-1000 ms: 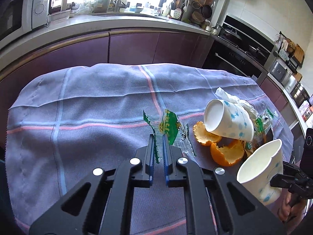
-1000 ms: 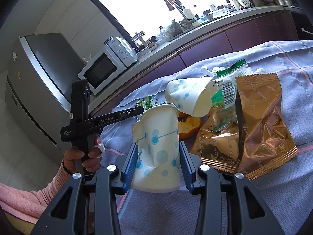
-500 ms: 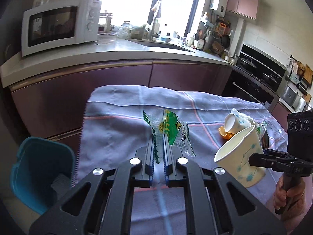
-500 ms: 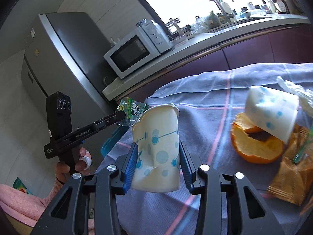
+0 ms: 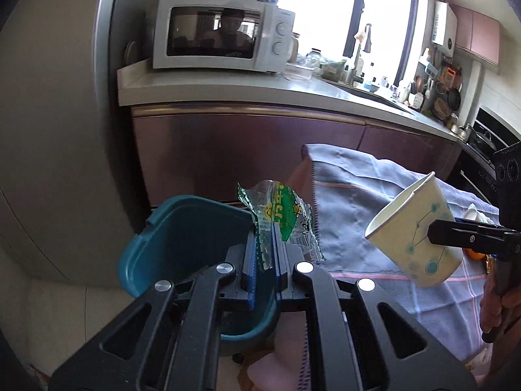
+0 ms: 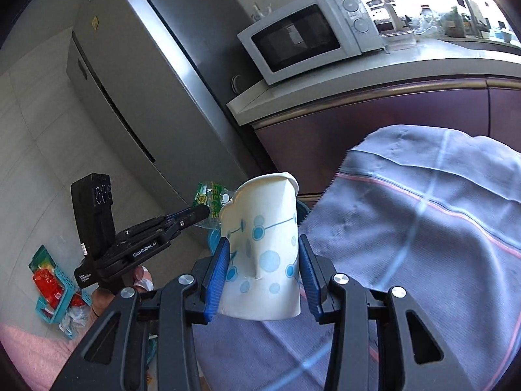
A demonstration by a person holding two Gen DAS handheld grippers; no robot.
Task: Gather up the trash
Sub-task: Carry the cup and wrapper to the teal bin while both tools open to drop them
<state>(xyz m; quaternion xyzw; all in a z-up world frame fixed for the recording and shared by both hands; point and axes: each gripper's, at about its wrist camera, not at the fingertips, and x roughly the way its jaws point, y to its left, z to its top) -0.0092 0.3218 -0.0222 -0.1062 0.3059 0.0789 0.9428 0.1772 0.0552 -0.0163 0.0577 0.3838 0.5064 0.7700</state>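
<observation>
The cloth-covered worktop (image 5: 374, 215) ends just beside a teal bin (image 5: 182, 238) on the floor, placed low so trash can drop straight in. The right hand-held gripper (image 6: 260, 270) squeezes a dented paper cup (image 6: 263, 251) by its sides, rim tilted outward, near the bin for tipping in. The left hand-held gripper (image 5: 263, 254) is clenched on a thin green wrapper (image 5: 283, 211), hanging above the bin's mouth, probably for release.
</observation>
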